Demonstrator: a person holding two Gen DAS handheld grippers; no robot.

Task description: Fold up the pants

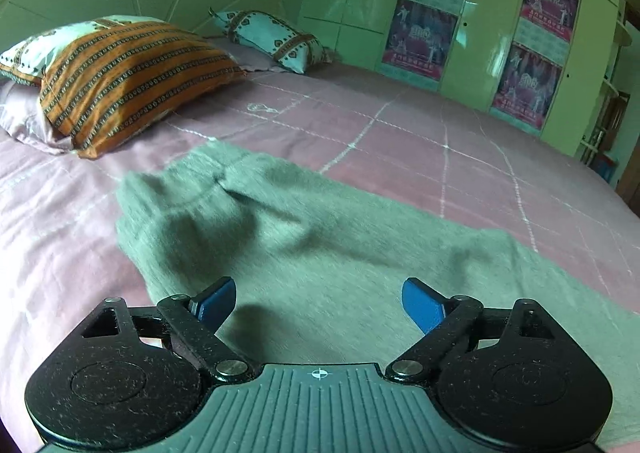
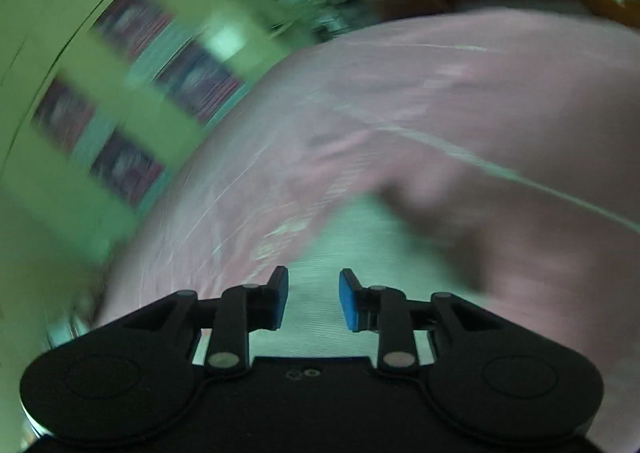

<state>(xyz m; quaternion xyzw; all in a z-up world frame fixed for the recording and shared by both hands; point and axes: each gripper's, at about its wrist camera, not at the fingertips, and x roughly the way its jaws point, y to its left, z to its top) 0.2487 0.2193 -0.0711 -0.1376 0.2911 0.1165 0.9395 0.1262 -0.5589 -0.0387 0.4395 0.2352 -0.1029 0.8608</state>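
Grey pants lie spread and wrinkled on the pink bed sheet, running from the middle left to the lower right of the left wrist view. My left gripper is open and empty, hovering just above the pants. In the right wrist view, which is heavily blurred, my right gripper is open and empty above a narrow grey strip of the pants on the pink sheet.
An orange striped pillow and a light patterned pillow lie at the head of the bed. A green wardrobe with posters stands along the far side of the bed and also shows in the right wrist view.
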